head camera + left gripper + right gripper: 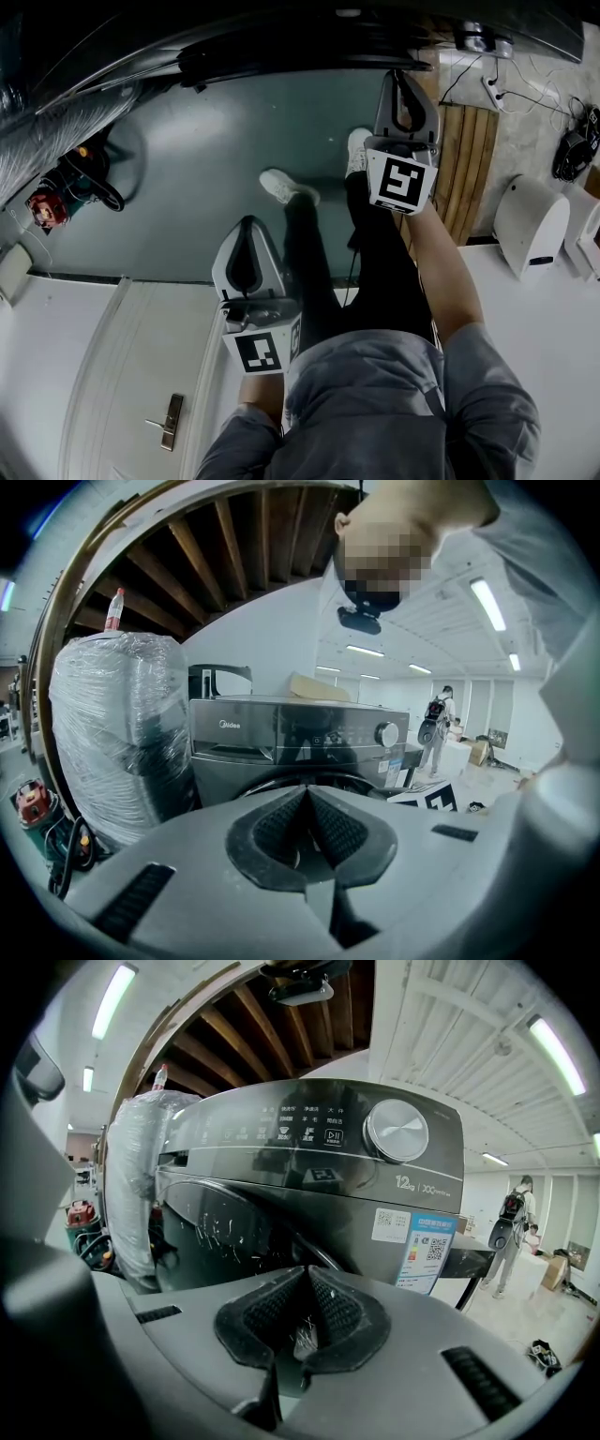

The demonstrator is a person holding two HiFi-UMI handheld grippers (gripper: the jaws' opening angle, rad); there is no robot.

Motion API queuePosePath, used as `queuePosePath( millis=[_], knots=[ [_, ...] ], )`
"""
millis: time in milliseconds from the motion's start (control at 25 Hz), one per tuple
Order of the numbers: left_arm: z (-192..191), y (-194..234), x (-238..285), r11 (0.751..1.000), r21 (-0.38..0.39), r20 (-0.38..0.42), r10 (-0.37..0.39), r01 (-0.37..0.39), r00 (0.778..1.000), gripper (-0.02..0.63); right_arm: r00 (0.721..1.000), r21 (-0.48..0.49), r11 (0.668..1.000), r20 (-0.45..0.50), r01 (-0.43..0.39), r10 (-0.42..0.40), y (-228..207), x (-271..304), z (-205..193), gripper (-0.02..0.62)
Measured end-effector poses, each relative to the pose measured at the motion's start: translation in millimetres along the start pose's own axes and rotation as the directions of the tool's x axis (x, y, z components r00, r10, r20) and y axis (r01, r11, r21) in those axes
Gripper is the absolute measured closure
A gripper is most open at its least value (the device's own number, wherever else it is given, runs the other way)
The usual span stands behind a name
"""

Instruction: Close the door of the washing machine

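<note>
The dark grey washing machine (309,1176) fills the right gripper view, and its round glass door (220,1232) looks flush with the front. My right gripper (307,1272) is shut with nothing in it. It is close in front of the door's right rim, and I cannot tell whether it touches. In the head view my right gripper (400,79) reaches up to the machine (281,47). My left gripper (247,225) hangs back over the floor, shut and empty. The left gripper view shows my left gripper (307,791) facing the machine (300,738) from farther off.
A tall bundle wrapped in plastic film (117,733) stands left of the machine. A red tool with cables (42,206) lies on the floor. A wooden pallet (469,159) and a white housing (530,220) are on the right. A person with a backpack (511,1232) stands far off.
</note>
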State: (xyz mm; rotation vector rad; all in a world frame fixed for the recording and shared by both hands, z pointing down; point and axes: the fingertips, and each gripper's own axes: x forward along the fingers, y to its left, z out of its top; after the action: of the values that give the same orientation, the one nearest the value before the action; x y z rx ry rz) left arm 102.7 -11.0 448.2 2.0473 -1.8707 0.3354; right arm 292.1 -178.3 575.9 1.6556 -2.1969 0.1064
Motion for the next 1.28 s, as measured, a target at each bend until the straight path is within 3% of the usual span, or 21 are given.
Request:
queuePosePath(
  millis=[1280],
  knots=[
    [-4,0,-1,1.0,0.01,-0.01,0.008,-0.007,1.0,0.607,1.0,-0.004,1.0,-0.027,0.005,-0.005,-7,-8,-15,0.588]
  ],
)
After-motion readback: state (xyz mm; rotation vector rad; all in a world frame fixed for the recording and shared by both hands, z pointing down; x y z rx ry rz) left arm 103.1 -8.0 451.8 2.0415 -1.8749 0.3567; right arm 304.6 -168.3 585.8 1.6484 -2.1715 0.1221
